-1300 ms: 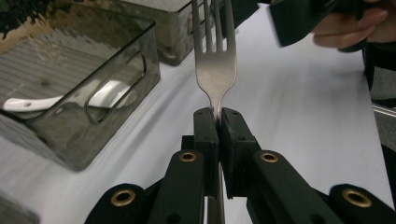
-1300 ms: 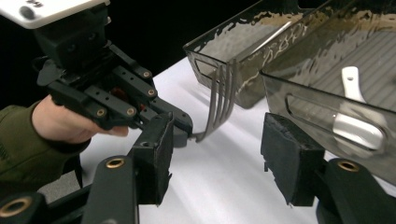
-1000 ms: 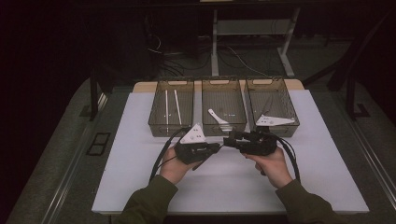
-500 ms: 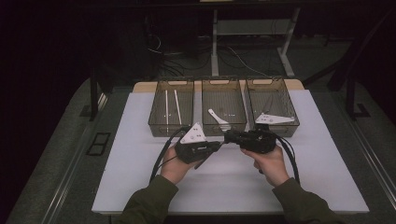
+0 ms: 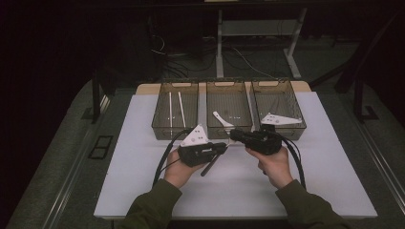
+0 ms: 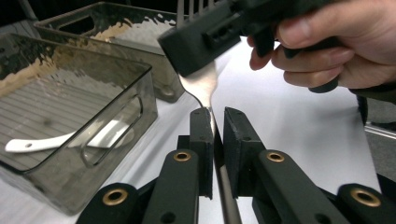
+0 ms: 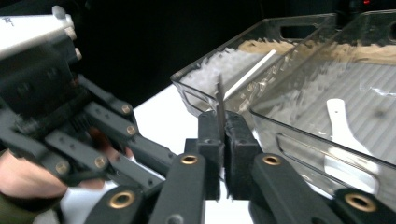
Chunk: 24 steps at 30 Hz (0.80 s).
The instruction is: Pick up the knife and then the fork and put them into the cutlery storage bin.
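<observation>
Now: one fork, two grips

Left gripper [image 5: 220, 149] pinches the fork [image 6: 204, 86] at its neck; the handle trails toward seven o'clock. Right gripper [image 5: 235, 135], jaws just closed, clamps the tines at one o'clock, before the trays [image 5: 175, 130].
</observation>
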Tool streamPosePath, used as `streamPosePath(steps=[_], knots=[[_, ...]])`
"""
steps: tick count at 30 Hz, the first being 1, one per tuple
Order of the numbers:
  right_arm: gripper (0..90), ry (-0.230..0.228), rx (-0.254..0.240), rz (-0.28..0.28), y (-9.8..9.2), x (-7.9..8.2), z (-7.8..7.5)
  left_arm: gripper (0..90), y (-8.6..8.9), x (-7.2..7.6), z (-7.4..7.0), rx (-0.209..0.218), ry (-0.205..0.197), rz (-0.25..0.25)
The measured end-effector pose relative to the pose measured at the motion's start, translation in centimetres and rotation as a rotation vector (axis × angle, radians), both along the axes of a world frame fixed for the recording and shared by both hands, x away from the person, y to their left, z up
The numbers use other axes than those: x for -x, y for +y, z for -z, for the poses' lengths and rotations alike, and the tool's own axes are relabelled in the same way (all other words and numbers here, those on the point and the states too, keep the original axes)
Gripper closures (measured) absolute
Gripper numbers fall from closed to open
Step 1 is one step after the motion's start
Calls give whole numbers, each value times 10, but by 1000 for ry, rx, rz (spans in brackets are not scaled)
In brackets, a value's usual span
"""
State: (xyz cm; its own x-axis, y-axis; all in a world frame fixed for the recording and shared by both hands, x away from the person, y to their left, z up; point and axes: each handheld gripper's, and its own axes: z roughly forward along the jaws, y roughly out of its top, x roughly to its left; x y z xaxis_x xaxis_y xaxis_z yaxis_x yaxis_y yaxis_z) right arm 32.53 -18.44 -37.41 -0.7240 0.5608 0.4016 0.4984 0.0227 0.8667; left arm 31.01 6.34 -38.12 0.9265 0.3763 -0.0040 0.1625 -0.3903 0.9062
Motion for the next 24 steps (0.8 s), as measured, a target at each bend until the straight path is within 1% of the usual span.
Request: streamPosePath(steps=[1,3,4,5,6,8,9,10,12,13,16,21,24], knots=[[867,3,-10,-1,0,-1,0,801,-2,1,1,4,-1,-2],[868,2,-8,-2,1,-2,0,790,-1,1,1,7,1,5],[868,2,-8,-4,1,-2,0,787,1,0,1,-1,2,14],[869,1,-6,1,0,-2,0,781,1,0,1,6,7,13],[869,-4,-2,4,0,-2,0,763,2,0,2,14,13,15],[869,-2,-12,11,-3,-3,-1,717,3,0,2,18,25,24],[869,-10,-11,16,-4,-3,-1,696,4,0,2,20,29,24],[869,-7,-13,21,-6,-3,-2,668,5,1,2,26,33,23],[869,-11,-12,27,-10,-5,-3,606,6,2,3,21,35,17],[869,-11,-13,32,-11,-5,-3,594,8,2,4,23,36,19],[869,-14,-11,42,-17,-6,-5,551,13,4,5,19,42,13],[870,-19,-1,60,-28,-8,-7,466,29,8,6,23,29,-21],[870,-25,21,77,-34,-10,-10,420,41,11,8,17,36,-41]])
